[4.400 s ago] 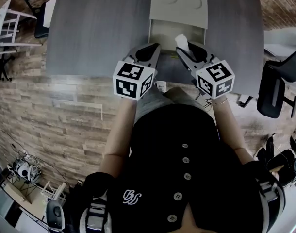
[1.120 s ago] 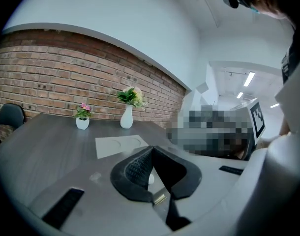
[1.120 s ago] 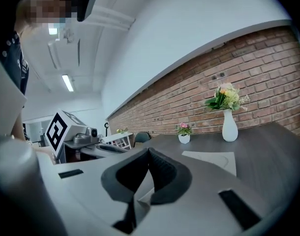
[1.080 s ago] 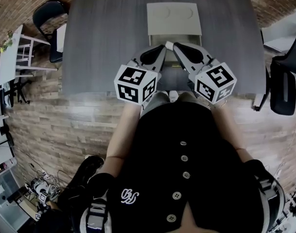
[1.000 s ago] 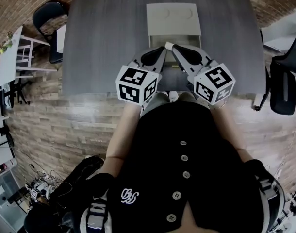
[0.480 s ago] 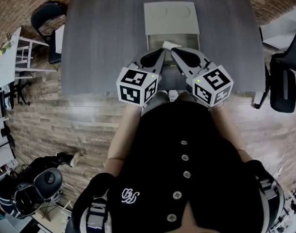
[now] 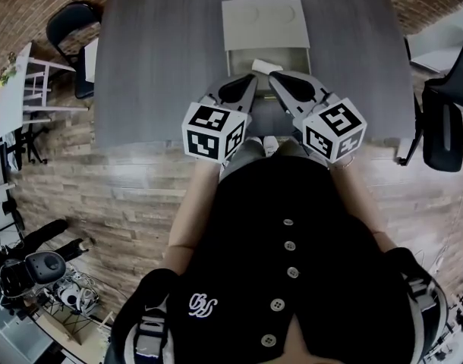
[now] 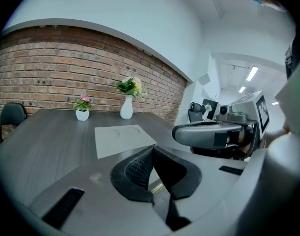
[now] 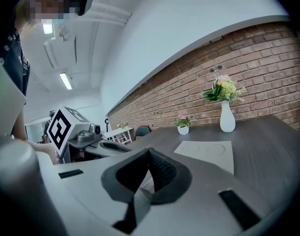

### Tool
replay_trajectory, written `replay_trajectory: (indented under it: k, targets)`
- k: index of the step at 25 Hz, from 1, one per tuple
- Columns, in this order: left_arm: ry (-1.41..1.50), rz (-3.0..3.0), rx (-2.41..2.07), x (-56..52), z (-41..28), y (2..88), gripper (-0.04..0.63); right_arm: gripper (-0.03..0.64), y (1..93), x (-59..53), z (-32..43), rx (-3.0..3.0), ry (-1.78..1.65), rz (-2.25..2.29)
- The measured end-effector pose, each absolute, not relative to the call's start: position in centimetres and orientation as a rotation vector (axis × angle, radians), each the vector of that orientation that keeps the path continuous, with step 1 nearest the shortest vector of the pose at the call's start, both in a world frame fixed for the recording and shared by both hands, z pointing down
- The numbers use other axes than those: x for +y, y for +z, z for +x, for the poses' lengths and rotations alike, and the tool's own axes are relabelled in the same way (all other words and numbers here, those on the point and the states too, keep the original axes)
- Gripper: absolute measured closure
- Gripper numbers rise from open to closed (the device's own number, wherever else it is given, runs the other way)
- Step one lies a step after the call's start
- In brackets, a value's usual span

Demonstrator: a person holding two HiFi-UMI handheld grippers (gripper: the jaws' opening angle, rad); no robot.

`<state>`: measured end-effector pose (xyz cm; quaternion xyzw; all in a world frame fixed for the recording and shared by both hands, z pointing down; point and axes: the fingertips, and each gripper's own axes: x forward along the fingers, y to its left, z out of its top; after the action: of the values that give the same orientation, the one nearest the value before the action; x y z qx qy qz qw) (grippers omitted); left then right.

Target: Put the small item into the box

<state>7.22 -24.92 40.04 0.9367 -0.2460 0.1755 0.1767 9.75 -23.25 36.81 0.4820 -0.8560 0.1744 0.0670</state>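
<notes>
A flat grey box (image 7: 266, 53) lies open on the dark table (image 7: 163, 51), its lid (image 7: 262, 23) folded back on the far side. A small white item (image 7: 260, 66) rests in the box's near part, just off the tips of both grippers. My left gripper (image 7: 251, 79) and right gripper (image 7: 272, 76) hover side by side over the box's near edge. In the left gripper view the left gripper (image 8: 152, 150) has its jaws together with nothing between them. The right gripper (image 9: 150, 151) shows the same in its own view.
At the table's far end stand a white vase with flowers (image 8: 126, 109) and a small flower pot (image 8: 82, 113). Office chairs (image 7: 72, 25) flank the table at left and right (image 7: 440, 127). The brick wall runs behind the table.
A few seconds ago the right gripper held the white item over the box. Now the item lies in the box and both grippers sit shut just behind it, barely moving over the last second.
</notes>
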Motion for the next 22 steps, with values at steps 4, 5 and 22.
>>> replay_trajectory:
  k: [4,5,22]
  targets:
    - [0.501,2.648,-0.681,-24.7,7.3,40.3,0.581,0.615,37.1,-22.8,10.0,-2.568,0.534,1.457]
    - [0.5,2.647,-0.68,-24.6,7.3,40.3,0.581,0.615,37.1,-22.8,10.1,-2.564,0.531,1.465]
    - [0.473,2.632,-0.615,-23.6,7.8,40.4,0.581,0.615,37.6,-21.9,9.6,-2.524,0.517,1.451]
